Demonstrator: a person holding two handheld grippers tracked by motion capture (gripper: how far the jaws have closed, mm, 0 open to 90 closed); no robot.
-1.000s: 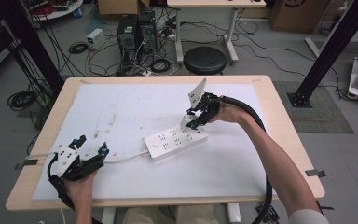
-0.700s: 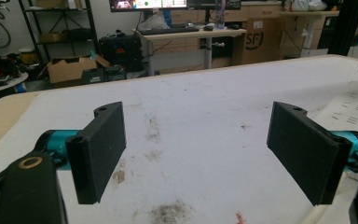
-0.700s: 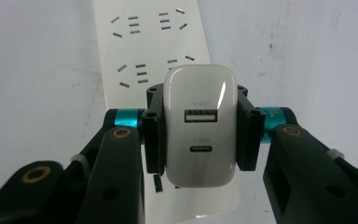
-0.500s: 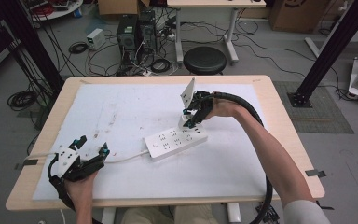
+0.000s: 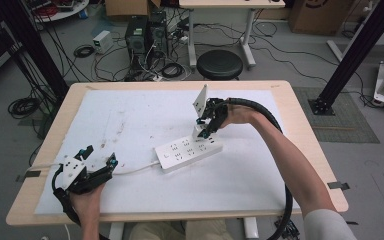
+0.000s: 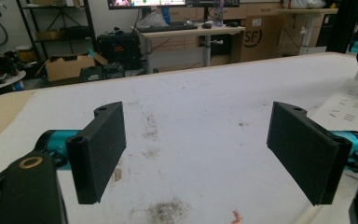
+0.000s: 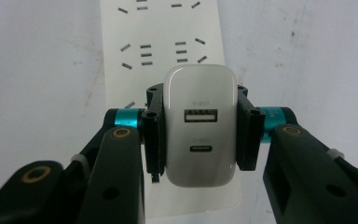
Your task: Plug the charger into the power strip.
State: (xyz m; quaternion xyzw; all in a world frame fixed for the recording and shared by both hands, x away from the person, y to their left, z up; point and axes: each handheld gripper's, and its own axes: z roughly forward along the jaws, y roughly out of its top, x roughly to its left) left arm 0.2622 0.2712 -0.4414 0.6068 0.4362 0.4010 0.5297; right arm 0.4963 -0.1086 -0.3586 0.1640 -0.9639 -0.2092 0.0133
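From the high view, I see my right tool (image 5: 206,125) over the far end of the white power strip (image 5: 188,152) mid-table (image 5: 300,145). In the left gripper view, my left tool (image 6: 200,154) gapes, released. In the right gripper view, jaws clench a white charger (image 7: 200,125) above the strip's sockets.

Background only: black round stool (image 5: 221,64) on the floor just past the counter's (image 5: 300,127) far edge. Two dark PC towers (image 5: 146,34) left of it, loose cables (image 5: 172,67) tangled around them. Cardboard box (image 6: 70,66) open beside black shelving (image 6: 56,28). Second desk (image 6: 191,35) behind, monitor (image 6: 147,3) on top.
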